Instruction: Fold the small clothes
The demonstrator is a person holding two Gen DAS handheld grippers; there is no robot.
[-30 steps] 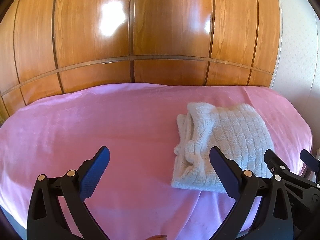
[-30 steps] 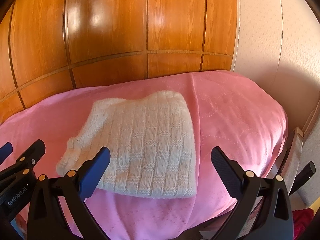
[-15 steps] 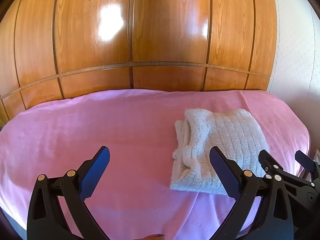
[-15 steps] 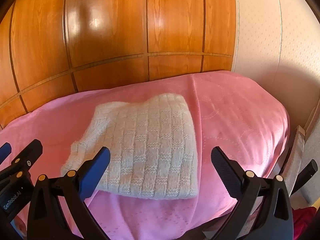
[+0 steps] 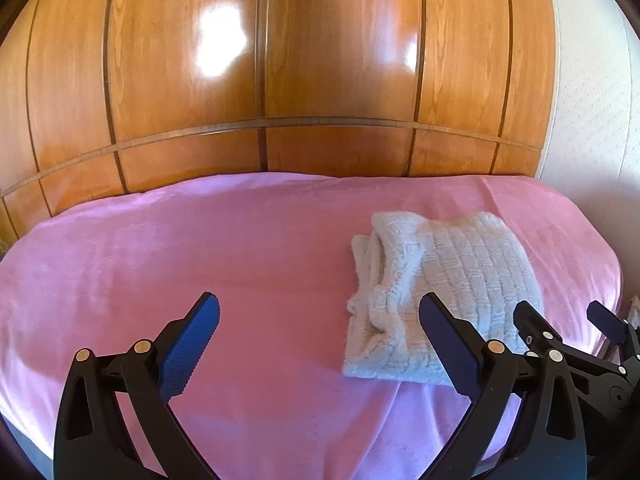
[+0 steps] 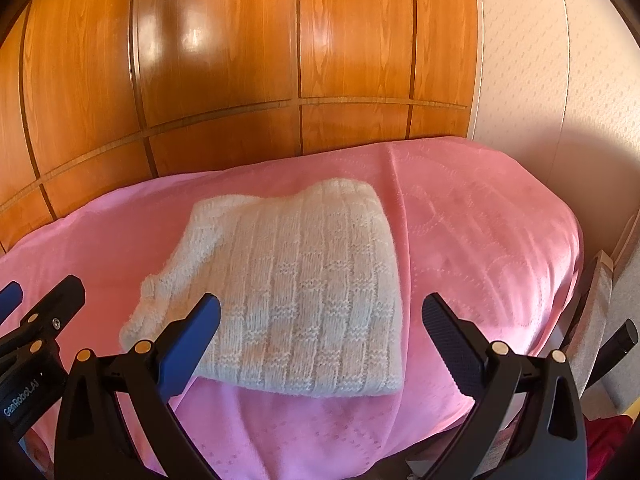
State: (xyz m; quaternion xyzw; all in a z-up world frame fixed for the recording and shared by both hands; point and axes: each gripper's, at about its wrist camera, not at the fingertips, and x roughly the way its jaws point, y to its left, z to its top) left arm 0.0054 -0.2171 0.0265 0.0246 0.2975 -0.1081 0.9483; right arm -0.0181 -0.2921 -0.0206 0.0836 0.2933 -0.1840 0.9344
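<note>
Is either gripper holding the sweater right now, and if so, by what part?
Nothing is held. The left gripper and right gripper are both open, and the folded sweater lies free on the pink blanket.

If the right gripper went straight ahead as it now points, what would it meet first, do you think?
Probably the folded white sweater on the pink blanket; the open right gripper points at it, though depth is unclear.
</note>
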